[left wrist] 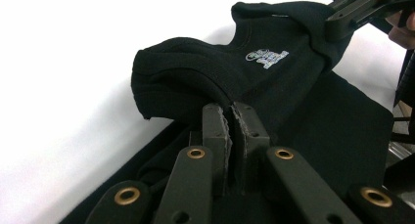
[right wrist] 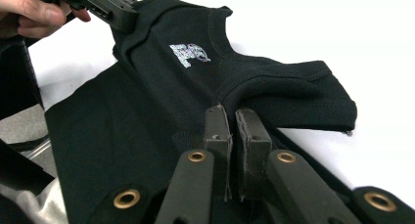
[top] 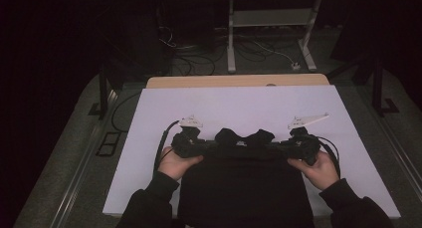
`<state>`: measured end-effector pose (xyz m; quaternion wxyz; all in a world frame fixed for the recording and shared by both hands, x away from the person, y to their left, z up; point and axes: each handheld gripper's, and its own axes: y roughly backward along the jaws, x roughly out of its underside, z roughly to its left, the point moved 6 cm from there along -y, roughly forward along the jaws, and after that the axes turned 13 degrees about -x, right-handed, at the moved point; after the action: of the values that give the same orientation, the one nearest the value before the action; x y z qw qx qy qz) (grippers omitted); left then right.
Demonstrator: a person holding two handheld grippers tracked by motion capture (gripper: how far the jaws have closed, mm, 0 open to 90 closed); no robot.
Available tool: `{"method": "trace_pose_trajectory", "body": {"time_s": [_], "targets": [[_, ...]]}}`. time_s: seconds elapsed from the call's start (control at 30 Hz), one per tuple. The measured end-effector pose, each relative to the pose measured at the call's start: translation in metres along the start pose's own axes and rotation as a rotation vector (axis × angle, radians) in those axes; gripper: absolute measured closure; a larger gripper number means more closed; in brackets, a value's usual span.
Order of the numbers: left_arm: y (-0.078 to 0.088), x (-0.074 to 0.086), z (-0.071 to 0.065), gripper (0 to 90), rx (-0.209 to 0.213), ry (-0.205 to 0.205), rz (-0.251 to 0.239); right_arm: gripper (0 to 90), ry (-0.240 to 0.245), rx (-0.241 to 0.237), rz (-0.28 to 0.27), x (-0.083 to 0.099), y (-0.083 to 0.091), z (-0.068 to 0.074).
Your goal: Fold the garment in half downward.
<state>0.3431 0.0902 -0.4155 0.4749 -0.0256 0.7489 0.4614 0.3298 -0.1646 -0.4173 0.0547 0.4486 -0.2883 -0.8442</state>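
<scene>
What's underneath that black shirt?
The white sheet lies under the black shirt, over a wooden table. Whether anything else lies beneath is hidden. Both grippers, left and right, pinch its shoulders.

I find one mark: a small pale printed logo [left wrist: 266,56] on the black shirt [left wrist: 205,72], just below the neckline. In the left gripper view it looks like an oval emblem with tiny lettering, too blurred for me to read. In the right gripper view the same logo [right wrist: 190,54] sits tilted and is no clearer. I can read no words or numbers.
</scene>
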Motion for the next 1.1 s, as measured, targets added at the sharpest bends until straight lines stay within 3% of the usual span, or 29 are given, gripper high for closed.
{"method": "trace_pose_trajectory", "body": {"time_s": [0.5,0.83,1.1], "targets": [[0.004,0.019,-0.01,83.8,0.016,-0.004,0.034,83.7,-0.006,-0.032,0.034,0.015,-0.004,0.015],[0.006,0.03,-0.023,83.8,0.034,-0.04,0.068,83.7,0.0,-0.056,0.078,0.025,-0.011,0.023],[0.006,0.042,-0.026,83.8,0.04,-0.044,0.091,83.6,-0.005,-0.069,0.109,0.036,-0.014,0.028]]}}
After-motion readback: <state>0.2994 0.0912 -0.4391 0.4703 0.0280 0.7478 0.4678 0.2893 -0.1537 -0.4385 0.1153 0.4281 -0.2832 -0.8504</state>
